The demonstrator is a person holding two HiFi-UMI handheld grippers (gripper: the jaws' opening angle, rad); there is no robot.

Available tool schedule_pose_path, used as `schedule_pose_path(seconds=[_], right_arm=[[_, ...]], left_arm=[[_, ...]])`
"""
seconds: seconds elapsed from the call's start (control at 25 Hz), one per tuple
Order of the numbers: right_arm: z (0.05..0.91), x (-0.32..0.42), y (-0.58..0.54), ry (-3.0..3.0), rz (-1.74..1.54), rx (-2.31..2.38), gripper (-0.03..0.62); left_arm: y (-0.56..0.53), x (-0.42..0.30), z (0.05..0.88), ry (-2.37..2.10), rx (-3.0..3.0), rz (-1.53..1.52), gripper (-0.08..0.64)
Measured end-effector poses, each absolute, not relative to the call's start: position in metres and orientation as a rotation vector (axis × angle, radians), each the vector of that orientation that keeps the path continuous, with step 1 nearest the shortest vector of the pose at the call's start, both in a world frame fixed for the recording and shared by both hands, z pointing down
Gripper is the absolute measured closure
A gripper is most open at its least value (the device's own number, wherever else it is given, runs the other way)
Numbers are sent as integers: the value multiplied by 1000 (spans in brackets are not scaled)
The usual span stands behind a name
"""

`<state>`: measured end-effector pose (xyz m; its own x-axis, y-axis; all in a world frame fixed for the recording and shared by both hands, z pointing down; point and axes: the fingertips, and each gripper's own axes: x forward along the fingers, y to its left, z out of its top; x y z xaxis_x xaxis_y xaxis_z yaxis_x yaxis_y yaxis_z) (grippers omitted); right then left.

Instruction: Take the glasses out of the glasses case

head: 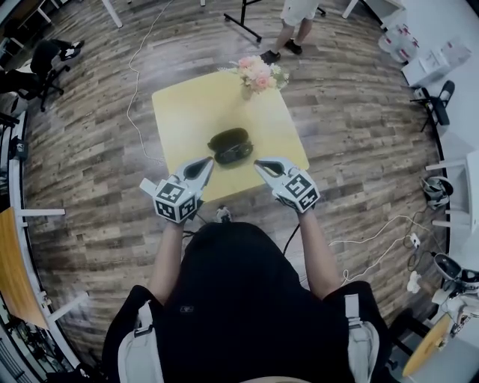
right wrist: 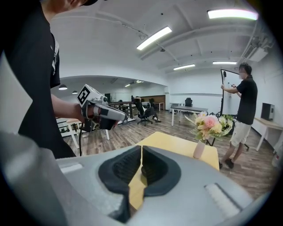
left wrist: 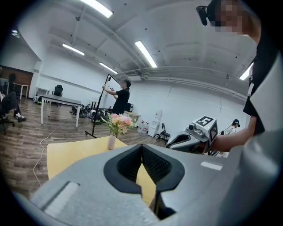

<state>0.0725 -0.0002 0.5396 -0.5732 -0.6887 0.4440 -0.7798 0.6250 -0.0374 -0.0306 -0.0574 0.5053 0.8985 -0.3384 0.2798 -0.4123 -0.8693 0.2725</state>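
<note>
Nearest the lens, the person's black-clad torso point(head: 224, 299) fills the bottom of the head view, with 2 bare forearms reaching forward. Ahead of them, a dark oval glasses case point(head: 230, 145) lies on the pale yellow square counter point(head: 179, 112), near the middle of its front half; whether its lid is up cannot be told. The grey left tongs point(head: 206, 163) and grey right tongs point(head: 260, 164) flank the case on the near side, tips angled inward, neither touching it. On each, the black ridged pads meet at the tips with nothing between them. At the counter's far edge stands a small pale vase of pink and cream flowers point(head: 258, 75). Around the counter spreads a brown wood-plank floor point(head: 90, 149), with a white cable point(head: 133, 82) trailing across it. Beyond the counter stands a second person in light shorts point(head: 296, 22).
</note>
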Motion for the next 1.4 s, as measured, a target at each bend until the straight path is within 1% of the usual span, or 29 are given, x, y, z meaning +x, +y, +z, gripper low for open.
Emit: schedule_pose_path(seconds=[0.48,0.72,0.96,1.4], right_arm=[[559,48,-52,-2459,345,1116,581],[573,42,-56,-2436,343,1079,581],[579,47,-67,-2436,335,1011,581],[585,69,-106,-2457,259,742,581]], left_arm=[[-117,-46,512,-568,2736,288,549],[-122,-53,518,-578,2728,288,549],[-130,-49,519,-621,2707,288,549],[-161,-30,517,-846,2625,215,549]])
